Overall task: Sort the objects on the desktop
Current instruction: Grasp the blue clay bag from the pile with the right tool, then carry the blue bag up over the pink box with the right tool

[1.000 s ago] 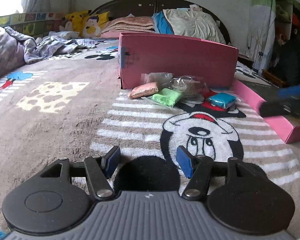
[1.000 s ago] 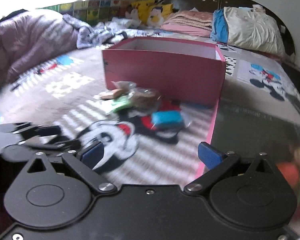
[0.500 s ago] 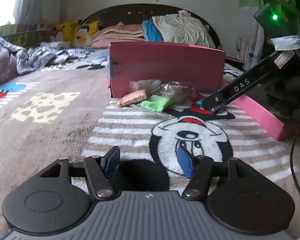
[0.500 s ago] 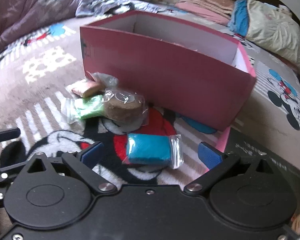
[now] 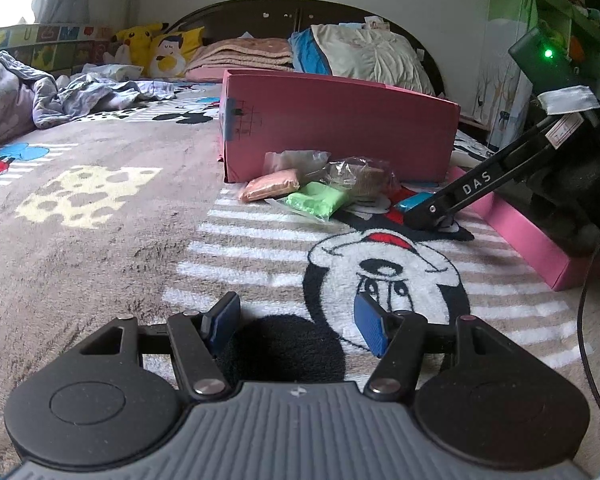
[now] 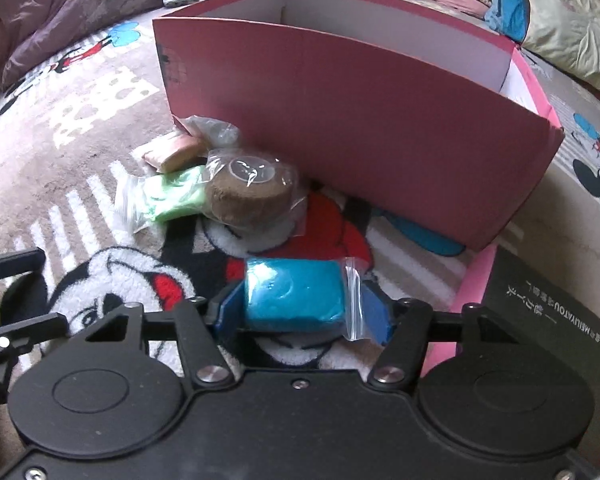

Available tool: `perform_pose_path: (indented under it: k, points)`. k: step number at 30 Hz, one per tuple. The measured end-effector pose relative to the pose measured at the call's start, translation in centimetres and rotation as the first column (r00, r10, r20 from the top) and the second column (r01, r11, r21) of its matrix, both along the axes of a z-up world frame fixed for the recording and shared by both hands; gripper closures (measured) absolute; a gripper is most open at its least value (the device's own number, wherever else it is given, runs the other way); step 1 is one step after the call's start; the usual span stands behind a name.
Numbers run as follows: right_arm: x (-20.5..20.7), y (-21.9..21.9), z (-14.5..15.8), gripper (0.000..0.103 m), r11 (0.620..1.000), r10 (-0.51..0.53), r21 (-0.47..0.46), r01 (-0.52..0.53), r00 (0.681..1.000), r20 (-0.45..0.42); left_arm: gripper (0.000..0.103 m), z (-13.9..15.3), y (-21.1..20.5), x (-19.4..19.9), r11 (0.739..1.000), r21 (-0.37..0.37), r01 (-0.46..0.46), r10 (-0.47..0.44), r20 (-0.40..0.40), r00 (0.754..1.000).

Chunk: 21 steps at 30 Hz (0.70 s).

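Observation:
A blue block in a clear bag (image 6: 294, 294) lies on the blanket, and my right gripper (image 6: 300, 312) has its pads against both sides of it. In the left wrist view the blue block (image 5: 412, 203) shows under the right gripper's finger (image 5: 460, 196). Beyond it lie a brown bagged roll (image 6: 246, 196), a green bagged block (image 6: 172, 198) and a peach bagged block (image 6: 178, 152), in front of the open pink box (image 6: 360, 128). My left gripper (image 5: 296, 322) is open and empty, low over the blanket, well short of the pile (image 5: 316, 188).
The pink box lid (image 5: 528, 240) lies to the right, with a black board (image 6: 552, 340) in it. A cable (image 5: 596, 248) hangs at the right. Pillows (image 5: 372, 56), plush toys and rumpled bedding (image 5: 100, 92) lie beyond the box.
My right gripper has moved down and forward onto the blue block and narrowed from wide open to pads on both its sides. The left gripper has barely moved.

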State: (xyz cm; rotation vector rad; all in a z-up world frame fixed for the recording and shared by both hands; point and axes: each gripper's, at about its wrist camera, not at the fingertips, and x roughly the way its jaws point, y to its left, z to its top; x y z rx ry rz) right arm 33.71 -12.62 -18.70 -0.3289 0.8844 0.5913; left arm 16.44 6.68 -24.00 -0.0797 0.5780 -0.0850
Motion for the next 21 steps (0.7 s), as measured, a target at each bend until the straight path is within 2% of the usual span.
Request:
perform_pose_path:
  k: [8, 21]
  points:
    - [-1.4, -0.7, 2.2, 0.046, 1.0, 0.015, 0.027, -0.016, 0.999, 0.047, 0.041, 0.0, 0.0, 0.0, 1.0, -0.004, 0.001, -0.001, -0.004, 1.0]
    - [-1.0, -1.6, 8.8, 0.046, 0.994, 0.023, 0.106, -0.037, 0.991, 0.133, 0.039, -0.1, 0.1, 0.1, 1.0, -0.011, 0.006, -0.006, -0.013, 1.0]
